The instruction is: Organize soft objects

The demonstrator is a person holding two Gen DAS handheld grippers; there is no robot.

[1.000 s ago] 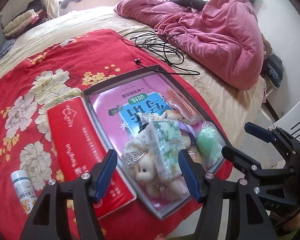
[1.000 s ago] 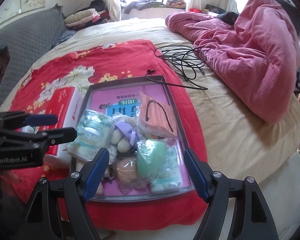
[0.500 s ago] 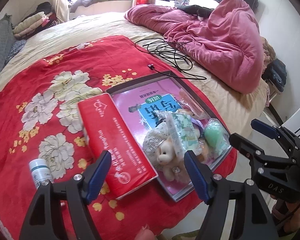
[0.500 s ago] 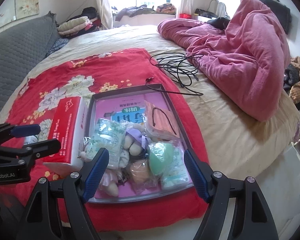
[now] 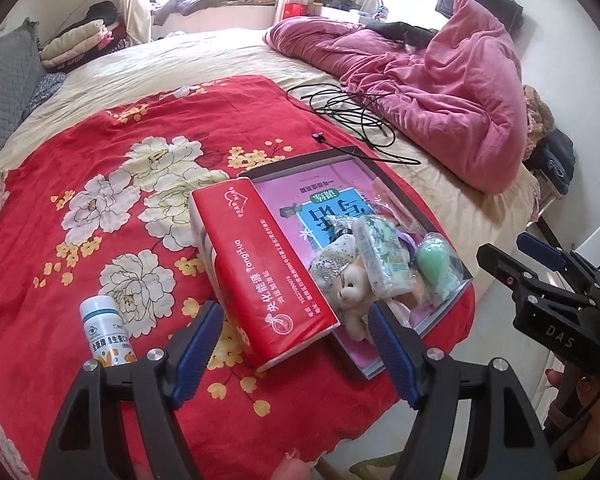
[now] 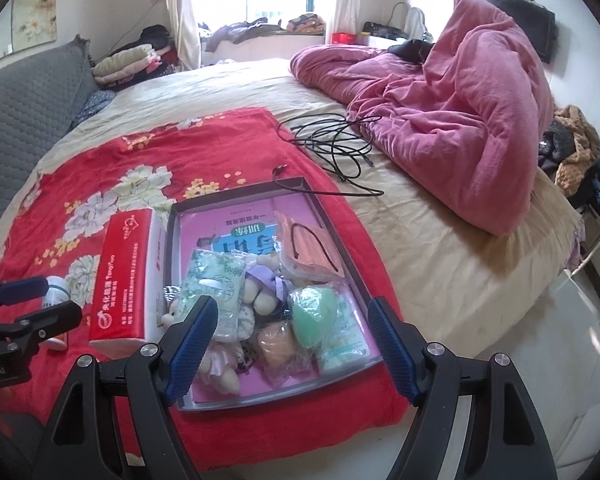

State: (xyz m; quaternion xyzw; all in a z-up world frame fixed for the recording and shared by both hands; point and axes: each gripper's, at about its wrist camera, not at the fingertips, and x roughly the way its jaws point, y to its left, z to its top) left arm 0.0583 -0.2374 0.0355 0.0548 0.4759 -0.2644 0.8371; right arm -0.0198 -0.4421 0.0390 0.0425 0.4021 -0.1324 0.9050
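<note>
One shallow grey tray [image 6: 342, 236] lies on the red floral blanket [image 5: 112, 184] spread over the bed [image 6: 440, 264], and the soft things are gathered in its near half: one green-patterned tissue pack [image 6: 216, 288], one cream plush bear [image 5: 350, 284], one purple-dressed plush doll [image 6: 264, 284], one mint-green sponge in a clear bag [image 6: 314, 314], one peach sponge in a bag [image 6: 276, 342], and one bagged set of orange face masks [image 6: 308, 248]. All rest on one pink booklet [image 6: 236, 220] lining the tray. One red tissue box [image 5: 260, 276] lies just beside the tray's left wall, and one white pill bottle [image 5: 104, 330] stands on the blanket (well apart from the tray). One black cable [image 6: 332, 148] coils near one heaped pink quilt [image 6: 460, 120]. The left hand-held gripper [image 5: 296, 350] hangs above the tissue box with jaws spread, nothing between them; the right hand-held gripper [image 6: 294, 344] hovers over the tray, also spread and empty.
</note>
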